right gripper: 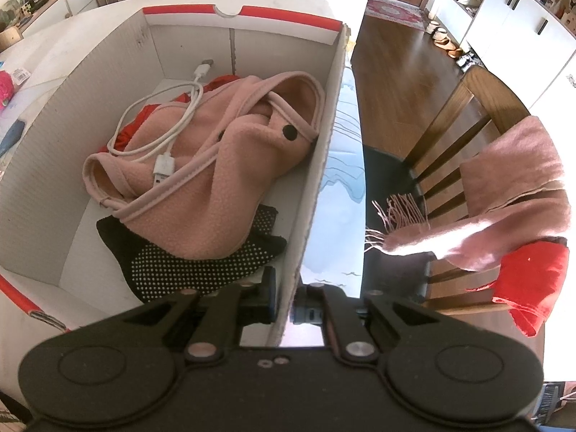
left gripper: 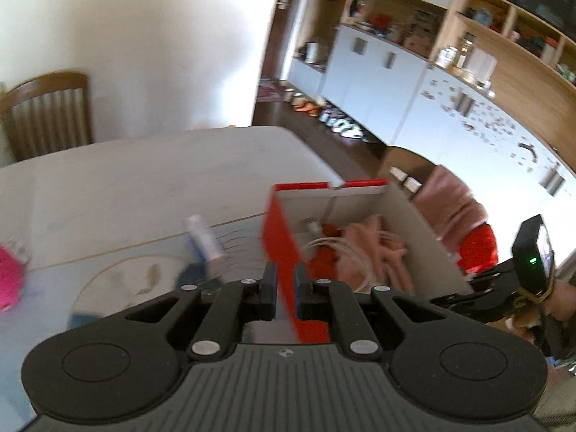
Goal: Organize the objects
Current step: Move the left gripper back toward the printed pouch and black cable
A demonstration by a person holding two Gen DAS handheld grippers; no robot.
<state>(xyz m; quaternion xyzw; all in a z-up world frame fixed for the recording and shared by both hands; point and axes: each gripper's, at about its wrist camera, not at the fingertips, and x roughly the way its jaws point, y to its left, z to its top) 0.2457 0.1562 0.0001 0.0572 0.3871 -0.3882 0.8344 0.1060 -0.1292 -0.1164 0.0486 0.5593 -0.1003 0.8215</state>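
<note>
A red and white cardboard box (right gripper: 316, 165) stands on the table near its right edge. Inside lie a pink fleece garment (right gripper: 237, 165), a white USB cable (right gripper: 180, 122), a black dotted sock (right gripper: 187, 266) and some red cloth (right gripper: 133, 126). My left gripper (left gripper: 285, 284) is shut on the box's red left wall (left gripper: 284, 248). My right gripper (right gripper: 286, 298) is shut on the box's right wall. The box contents also show in the left wrist view (left gripper: 363, 252), blurred.
On the table (left gripper: 144, 180) left of the box lie a blue and white tube (left gripper: 203, 241) and a pink object (left gripper: 9, 277). A wooden chair (right gripper: 464, 136) by the table's right edge carries a pink scarf (right gripper: 504, 187) and red cloth (right gripper: 532, 288). Another chair (left gripper: 46, 111) stands beyond the table.
</note>
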